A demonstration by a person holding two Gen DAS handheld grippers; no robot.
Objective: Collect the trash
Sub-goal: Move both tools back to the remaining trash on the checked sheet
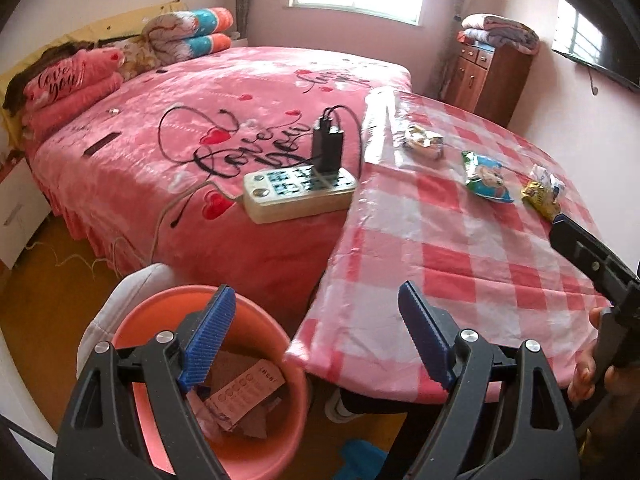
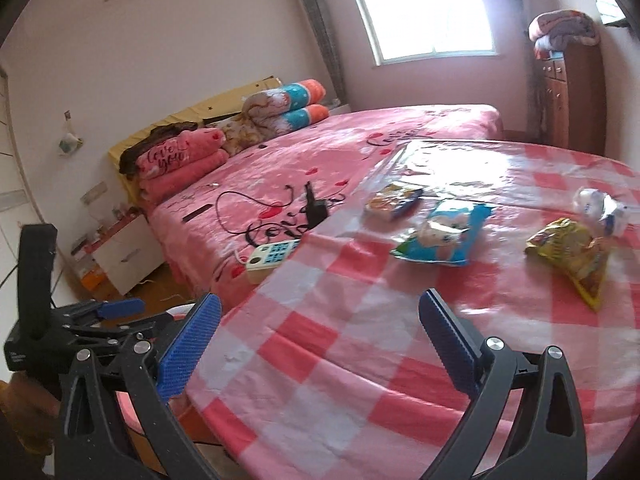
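Reaching for wrappers on the counter (image 2: pixel 360 360).
Right tool (image 2: pixel 320 344) agape, empty; left tool (image 1: pixel 316 344) likewise above bin (image 1: pixel 280 344); pinch blue packet (image 2: pixel 444 236) ahead, flat.

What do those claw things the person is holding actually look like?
Each claw, left and right, has two matte black plastic arms with triangular cut-outs and round silver bolts. The fingers are bright blue ribbed rubber pads. A bare hand grips the right claw's black handle. No sleeves or markings are visible.
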